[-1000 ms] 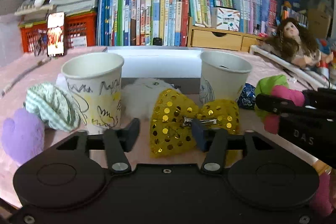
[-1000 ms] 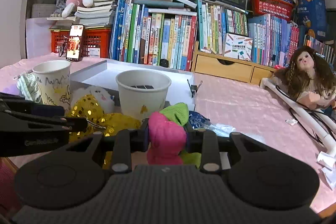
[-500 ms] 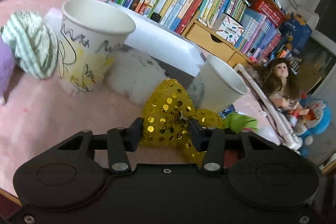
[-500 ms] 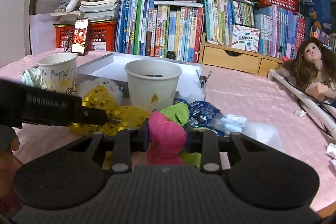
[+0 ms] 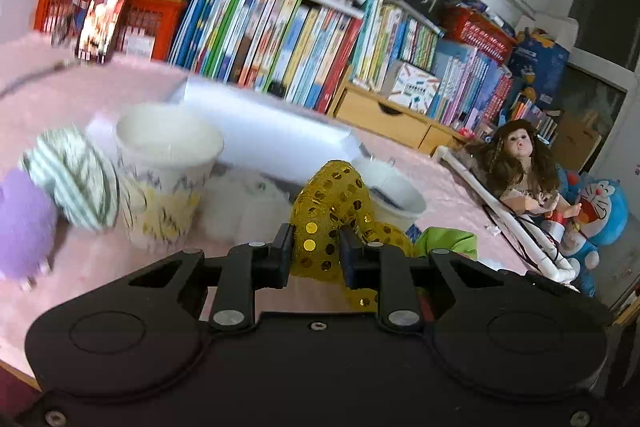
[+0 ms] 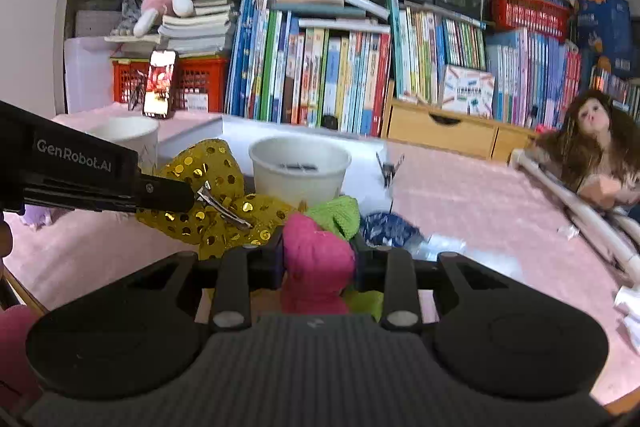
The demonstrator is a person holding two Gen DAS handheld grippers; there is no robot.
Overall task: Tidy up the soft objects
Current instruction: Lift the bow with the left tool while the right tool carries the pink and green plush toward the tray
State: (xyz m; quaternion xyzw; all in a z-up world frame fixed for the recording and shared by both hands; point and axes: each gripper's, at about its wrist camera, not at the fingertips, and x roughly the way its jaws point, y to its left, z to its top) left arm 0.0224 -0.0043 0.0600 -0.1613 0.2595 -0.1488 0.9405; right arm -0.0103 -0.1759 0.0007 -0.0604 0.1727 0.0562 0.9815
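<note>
Gold sequinned fabric bow (image 5: 332,211) light, floppy, slippery; left gripper (image 5: 314,253) clamps one loop, knot grip safer; right gripper (image 6: 318,259) pinches pink knitted toy (image 6: 316,263)

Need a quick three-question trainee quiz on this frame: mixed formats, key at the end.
1. True or false: the left hand-held gripper is shut on the gold sequined fabric bow.
2. What does the right hand-held gripper hold? A. blue patterned pouch B. pink knitted soft piece C. striped green cloth
3. Fill in: the metal hair clip sits on the ____ bow.

Key:
1. True; the pads pinch the bow.
2. B; the pink knitted soft piece sits between the pads, with the green knitted piece just behind it.
3. Gold.
</note>
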